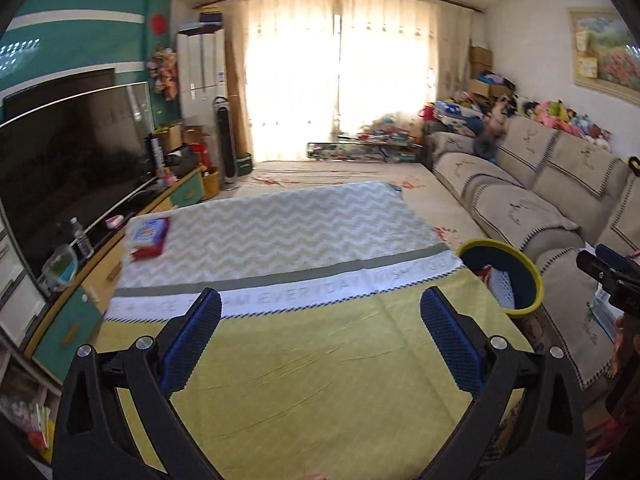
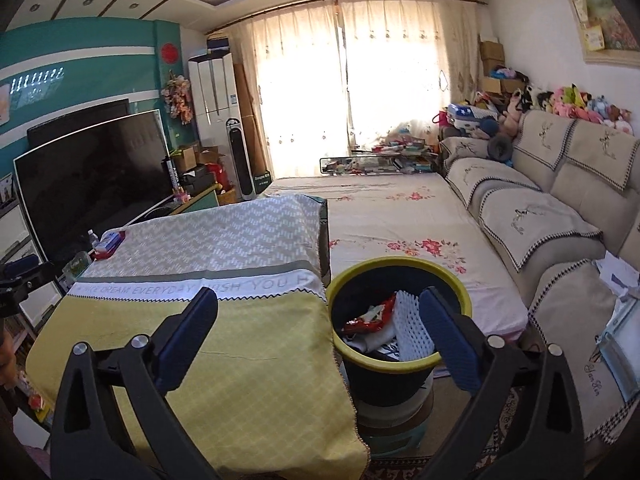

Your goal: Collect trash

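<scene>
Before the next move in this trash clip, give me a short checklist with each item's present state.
1. Left gripper empty, jaws open: ok.
2. Right gripper empty, jaws open: ok.
3. Bin upright beside the table: ok.
4. Trash inside bin, red wrapper and white foam: ok.
5. Tablecloth free of trash: not ok, a pack lies at the far left corner; trash or not, cannot tell.

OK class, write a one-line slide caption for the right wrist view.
Right gripper, jaws open and empty, beside the yellow-rimmed bin already holding wrappers next to the cloth-covered table.
</scene>
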A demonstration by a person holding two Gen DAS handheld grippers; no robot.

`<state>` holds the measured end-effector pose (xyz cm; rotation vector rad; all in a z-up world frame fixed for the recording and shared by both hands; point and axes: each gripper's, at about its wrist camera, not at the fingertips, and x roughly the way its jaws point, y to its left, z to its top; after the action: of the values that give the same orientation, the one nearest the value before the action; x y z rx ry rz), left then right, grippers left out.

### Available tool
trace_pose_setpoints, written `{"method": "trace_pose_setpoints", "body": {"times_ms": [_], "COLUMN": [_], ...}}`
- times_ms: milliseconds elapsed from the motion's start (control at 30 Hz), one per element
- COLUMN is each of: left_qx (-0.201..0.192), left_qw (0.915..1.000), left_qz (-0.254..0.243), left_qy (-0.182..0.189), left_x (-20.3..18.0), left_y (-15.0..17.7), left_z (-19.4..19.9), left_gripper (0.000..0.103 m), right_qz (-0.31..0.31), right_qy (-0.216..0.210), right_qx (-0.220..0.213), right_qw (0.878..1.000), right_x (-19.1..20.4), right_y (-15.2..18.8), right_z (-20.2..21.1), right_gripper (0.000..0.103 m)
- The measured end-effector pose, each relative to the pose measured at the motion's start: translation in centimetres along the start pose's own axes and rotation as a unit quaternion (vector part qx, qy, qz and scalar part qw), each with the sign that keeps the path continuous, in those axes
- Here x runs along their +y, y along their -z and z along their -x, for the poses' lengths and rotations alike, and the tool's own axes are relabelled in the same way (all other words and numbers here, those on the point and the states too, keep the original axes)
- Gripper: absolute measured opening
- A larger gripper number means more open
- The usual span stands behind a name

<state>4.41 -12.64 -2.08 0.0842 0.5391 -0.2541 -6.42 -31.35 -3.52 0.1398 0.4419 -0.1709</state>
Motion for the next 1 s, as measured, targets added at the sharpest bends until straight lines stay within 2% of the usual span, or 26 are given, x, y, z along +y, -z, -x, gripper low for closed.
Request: {"method": "trace_pose_setpoints", "body": {"times_ms": [100, 233, 367, 633, 1000], "left_qx": [-0.014, -0.021, -0.014, -0.024, -0.016], "left_qw": [0.999, 0.9966, 0.9959, 0.9953, 0.9956], "left_qz": [0.032, 0.052, 0.07, 0.074, 0.07], "left_qy": [-0.027, -0.061, -0.056, -0.059, -0.06], "left_x": [3.9, 6.8, 8.3, 7.4, 6.3], "left_y": [1.4, 2.9, 3.9, 3.3, 3.2], "left_z": [2.8, 5.0, 5.7, 5.4, 5.1], "left_gripper": [0.098, 0.098, 0.098, 0.098, 0.098], "right_qz": [0.016, 0.023, 0.033, 0.035, 0.024], "right_qy": [-0.008, -0.015, -0.017, -0.019, -0.018], "right_qx": [0.0, 0.004, 0.008, 0.014, 0.028], "right_qw": [1.0, 1.0, 0.999, 0.999, 0.999], "right_x": [1.3, 2.4, 3.6, 4.1, 3.6], "right_y": [-0.4, -0.6, -0.4, -0.4, 0.3], "right_z": [0.6, 1.1, 1.3, 0.9, -0.3], "right_gripper": [0.096, 0.096, 0.096, 0.096, 0.096]}}
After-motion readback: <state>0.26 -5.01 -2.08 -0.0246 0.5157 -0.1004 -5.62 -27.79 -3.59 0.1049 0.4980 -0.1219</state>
